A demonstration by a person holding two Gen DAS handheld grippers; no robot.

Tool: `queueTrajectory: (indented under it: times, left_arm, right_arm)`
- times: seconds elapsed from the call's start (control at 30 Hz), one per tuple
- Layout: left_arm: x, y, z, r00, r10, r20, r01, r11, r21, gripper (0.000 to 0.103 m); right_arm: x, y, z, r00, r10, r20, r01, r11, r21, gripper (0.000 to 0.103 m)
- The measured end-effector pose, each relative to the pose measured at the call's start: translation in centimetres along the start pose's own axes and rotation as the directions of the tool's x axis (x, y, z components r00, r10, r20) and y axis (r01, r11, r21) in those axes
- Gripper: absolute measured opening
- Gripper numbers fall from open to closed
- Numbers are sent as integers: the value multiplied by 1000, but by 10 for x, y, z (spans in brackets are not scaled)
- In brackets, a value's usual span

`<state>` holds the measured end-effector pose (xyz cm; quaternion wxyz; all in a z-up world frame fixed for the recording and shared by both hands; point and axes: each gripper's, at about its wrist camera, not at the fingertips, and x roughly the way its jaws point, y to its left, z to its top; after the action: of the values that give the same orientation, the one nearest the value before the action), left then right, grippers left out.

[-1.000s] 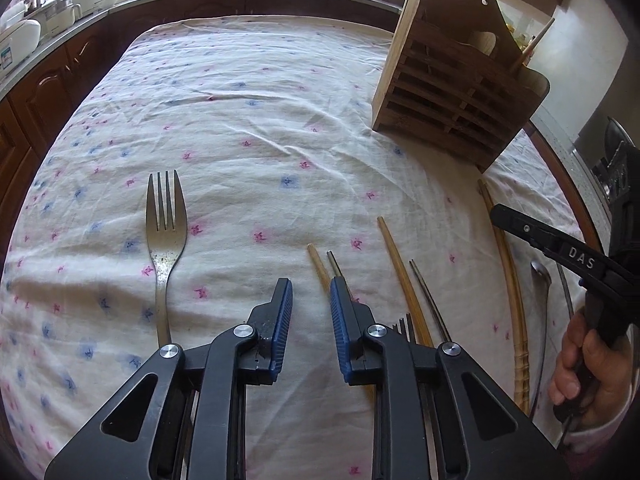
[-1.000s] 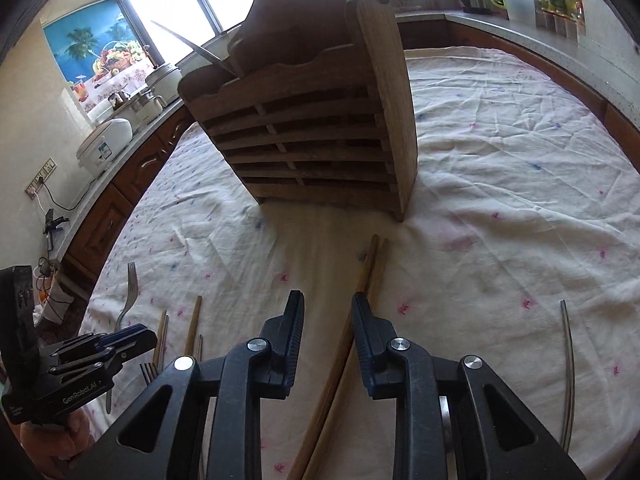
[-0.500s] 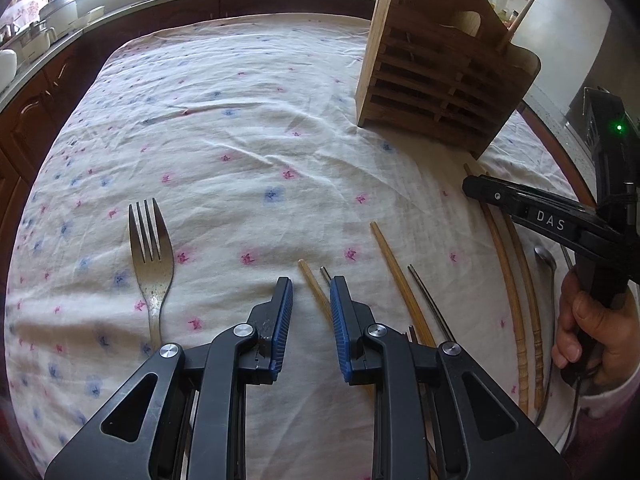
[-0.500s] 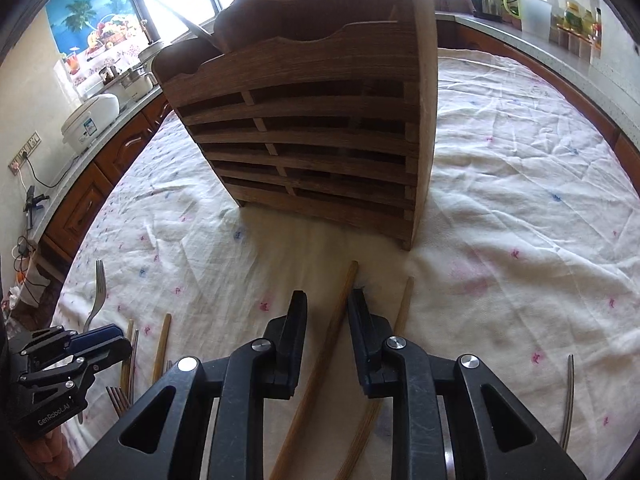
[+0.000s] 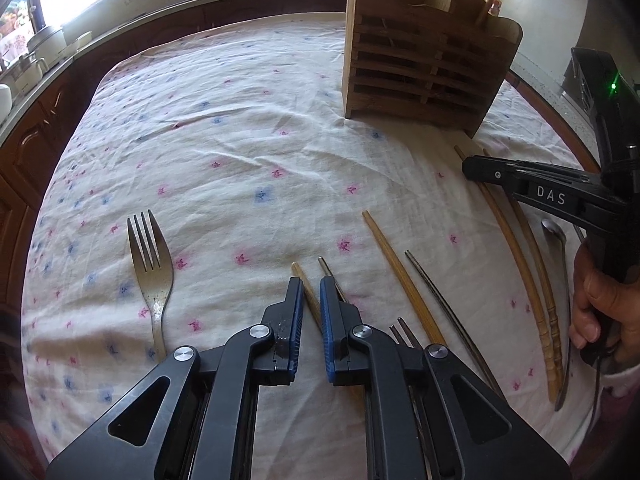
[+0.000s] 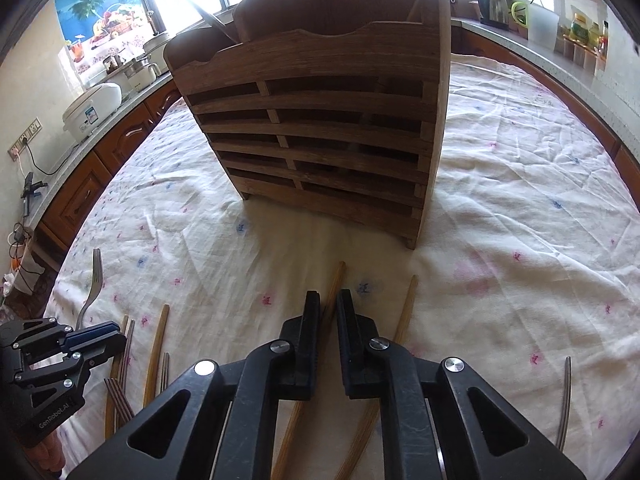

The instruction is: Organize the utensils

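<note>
A slatted wooden utensil holder stands on the flowered tablecloth; it fills the right wrist view. My left gripper hovers low with its jaws narrowly apart around a wooden chopstick. Beside it lie a metal chopstick, a longer wooden chopstick and a thin dark one. My right gripper has its jaws narrowly apart around a long bamboo chopstick; a second one lies to its right. A metal fork lies at the left.
A spoon lies at the table's right edge beside the bamboo chopsticks. A second fork's tines show under my left gripper. A metal handle lies at right. Counters with appliances ring the table.
Both grippers moved forward and lower. Their jaws narrowed around the chopsticks beneath them. The right gripper came closer to the wooden holder.
</note>
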<state>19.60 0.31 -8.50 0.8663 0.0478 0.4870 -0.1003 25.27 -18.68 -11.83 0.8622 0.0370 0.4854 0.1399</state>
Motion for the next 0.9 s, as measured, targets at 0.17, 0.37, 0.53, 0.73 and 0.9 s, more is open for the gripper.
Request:
queueTrajectory:
  times: [0.17, 0.37, 0.53, 0.73, 0.9]
  left_arm:
    - [-13, 6, -4, 999, -38, 30, 39, 998, -48, 4]
    - [-62, 12, -6, 986, -87, 140, 98, 992, -74, 4]
    - [-108, 18, -3, 965, -104, 243, 127, 988, -84, 4]
    - [-158, 30, 1, 924, -123, 361, 168, 981, -96, 3]
    - [-187, 35, 2, 890, -131, 436, 191, 977, -98, 3]
  right_arm:
    - [-20, 1, -4, 997, 61, 39, -63, 997, 37, 7]
    - [-71, 7, -5, 983, 118, 139, -124, 992, 37, 6]
    - [-114, 13, -2, 965, 142, 221, -151, 988, 21, 6]
    - [-160, 20, 2, 934, 152, 325, -159, 987, -3, 5]
    - [-190, 24, 8, 906, 153, 396, -158, 987, -20, 5]
